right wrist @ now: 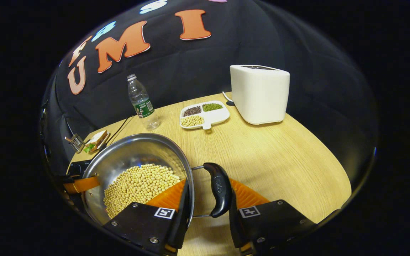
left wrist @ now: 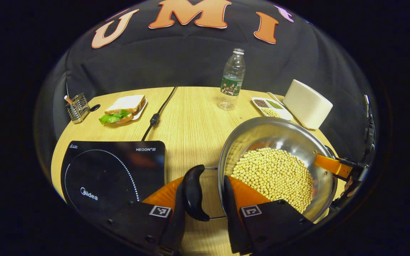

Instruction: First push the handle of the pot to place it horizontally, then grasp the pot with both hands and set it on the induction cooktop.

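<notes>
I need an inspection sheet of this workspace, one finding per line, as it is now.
Surface: wooden table, bare at the right.
Job's things: steel pot of soybeans; induction cooktop beside it.
Clutter: bottle, sandwich plate, divided bean dish, toaster, utensil rack.
Grippers: left gripper straddles one black pot handle; right gripper straddles the other handle; contact unclear.
Cables: black cord across the table.
Surroundings: black cloth wall.

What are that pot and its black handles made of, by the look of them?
The pot looks like polished steel: its wall is silvery and mirrors the beans. The handles seem to be glossy black plastic, moulded and rounded, joined to the pot by thin metal wire. The table has a pale wood-grain finish, possibly laminate.
</notes>
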`<state>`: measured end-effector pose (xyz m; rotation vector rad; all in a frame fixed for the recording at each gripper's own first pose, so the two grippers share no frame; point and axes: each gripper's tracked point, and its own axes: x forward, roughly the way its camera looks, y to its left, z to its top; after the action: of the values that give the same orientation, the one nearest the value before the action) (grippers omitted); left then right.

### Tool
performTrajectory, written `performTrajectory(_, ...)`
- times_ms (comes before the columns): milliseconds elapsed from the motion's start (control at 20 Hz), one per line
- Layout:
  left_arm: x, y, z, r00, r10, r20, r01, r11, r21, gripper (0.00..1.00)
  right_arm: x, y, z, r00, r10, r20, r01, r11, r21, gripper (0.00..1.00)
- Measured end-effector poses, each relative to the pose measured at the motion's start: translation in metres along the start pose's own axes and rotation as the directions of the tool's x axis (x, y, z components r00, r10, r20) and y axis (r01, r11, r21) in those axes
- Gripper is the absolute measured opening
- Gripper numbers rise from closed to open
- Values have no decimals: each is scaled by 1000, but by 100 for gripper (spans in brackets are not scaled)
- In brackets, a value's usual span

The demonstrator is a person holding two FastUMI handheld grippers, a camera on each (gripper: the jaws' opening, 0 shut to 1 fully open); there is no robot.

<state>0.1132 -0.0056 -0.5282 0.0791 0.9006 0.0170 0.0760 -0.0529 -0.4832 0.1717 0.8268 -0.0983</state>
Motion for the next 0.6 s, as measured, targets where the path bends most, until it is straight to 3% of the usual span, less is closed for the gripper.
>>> performTrajectory(350,-35,5,6,999,-32,-15,31,999,-22,57,-41,14,14,999,-4,48,5,1000,-5,51)
performTrajectory(400,-42,8,9,999,-32,-10,32,999,-14,57,-47,18,17,998,-2,59,3,1000,-12,46)
performTrajectory(450,-48,13,12,1000,-31,-2,31,999,-7,57,-53,24,19,998,2,69,-1,1000,-13,51)
performTrajectory(600,-68,27,20,1000,-26,16,26,1000,-8,54,-68,42,26,996,16,87,-15,1000,-14,51)
